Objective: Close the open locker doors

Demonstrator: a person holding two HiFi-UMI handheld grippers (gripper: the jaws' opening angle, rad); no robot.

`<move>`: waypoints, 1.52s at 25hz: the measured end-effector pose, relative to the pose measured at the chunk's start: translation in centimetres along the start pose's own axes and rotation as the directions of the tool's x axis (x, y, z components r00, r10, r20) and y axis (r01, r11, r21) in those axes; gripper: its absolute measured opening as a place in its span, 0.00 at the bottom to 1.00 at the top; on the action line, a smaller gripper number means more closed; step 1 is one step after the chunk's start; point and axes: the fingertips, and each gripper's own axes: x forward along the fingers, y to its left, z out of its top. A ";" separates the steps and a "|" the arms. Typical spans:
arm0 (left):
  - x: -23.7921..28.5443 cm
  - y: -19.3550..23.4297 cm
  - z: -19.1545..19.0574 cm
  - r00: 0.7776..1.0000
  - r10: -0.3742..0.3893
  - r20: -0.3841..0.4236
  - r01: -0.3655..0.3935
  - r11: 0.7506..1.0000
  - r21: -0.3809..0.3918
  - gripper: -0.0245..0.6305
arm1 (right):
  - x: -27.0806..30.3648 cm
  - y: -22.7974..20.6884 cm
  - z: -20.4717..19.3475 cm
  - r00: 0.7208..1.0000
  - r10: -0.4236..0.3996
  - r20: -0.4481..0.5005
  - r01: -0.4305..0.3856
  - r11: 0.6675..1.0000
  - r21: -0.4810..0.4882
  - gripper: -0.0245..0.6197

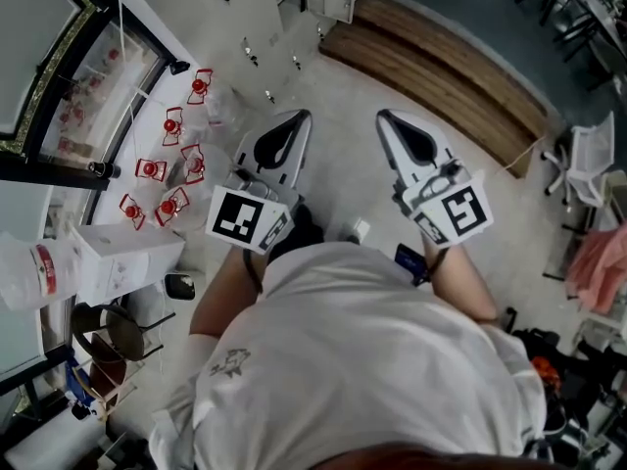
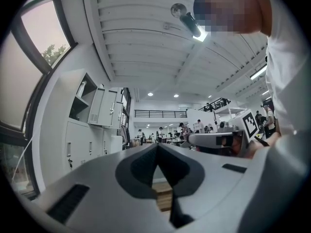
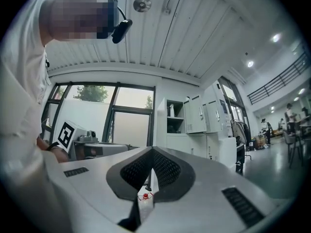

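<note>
Head view: lockers [image 1: 235, 18] are cut off at the top edge.
Left gripper [image 2: 156, 148]: your fingers are pressed together, empty.
Right gripper [image 3: 152, 153]: fingers together, empty.
Locker doors [image 3: 195, 114]: upper row open, well apart from you.

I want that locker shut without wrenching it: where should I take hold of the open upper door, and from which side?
Take the open upper locker door at its free edge by the handle, farthest from the hinge, coming from its outer face. It stands swung out beside the open compartment, so a push there should swing it closed.
</note>
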 end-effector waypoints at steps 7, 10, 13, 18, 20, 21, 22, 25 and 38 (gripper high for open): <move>1.8 6.3 -0.7 0.999 -0.041 -0.007 0.041 0.999 0.014 0.04 | 6.4 -1.0 -0.5 1.000 -0.002 0.029 0.002 1.000 -0.006 0.03; 2.5 9.1 -0.4 0.998 -0.062 -0.002 0.062 0.998 0.020 0.04 | 9.2 -1.6 -0.5 0.999 -0.020 0.032 0.020 1.000 -0.005 0.03; 3.1 11.4 -0.1 0.996 -0.084 0.001 0.084 0.996 0.026 0.04 | 11.4 -2.5 -0.7 0.998 -0.046 0.036 0.045 0.999 0.024 0.03; 4.7 14.0 -0.5 0.994 -0.114 -0.003 0.114 0.993 0.024 0.04 | 13.7 -3.9 -1.2 0.997 -0.080 0.025 0.079 0.996 0.036 0.03; 5.5 14.7 -0.9 0.993 -0.119 -0.004 0.119 0.993 0.018 0.04 | 14.3 -4.6 -1.6 0.996 -0.084 0.018 0.084 0.996 0.035 0.03; 5.9 14.9 -1.2 0.993 -0.120 -0.007 0.120 0.993 0.012 0.04 | 14.4 -5.1 -1.8 0.996 -0.087 0.016 0.086 0.996 0.039 0.03; 6.5 15.0 -1.5 0.993 -0.122 -0.010 0.122 0.993 0.006 0.04 | 14.5 -5.8 -2.0 0.996 -0.091 0.015 0.090 0.995 0.045 0.03; 8.8 15.3 -1.8 0.992 -0.123 -0.014 0.123 0.992 0.004 0.04 | 14.7 -8.5 -2.5 0.995 -0.099 0.017 0.098 0.993 0.065 0.03; 21.1 15.6 -2.4 0.999 -0.039 -0.030 0.039 0.999 0.013 0.04 | 16.6 -20.7 -3.4 1.000 0.014 0.015 -0.015 0.998 0.058 0.03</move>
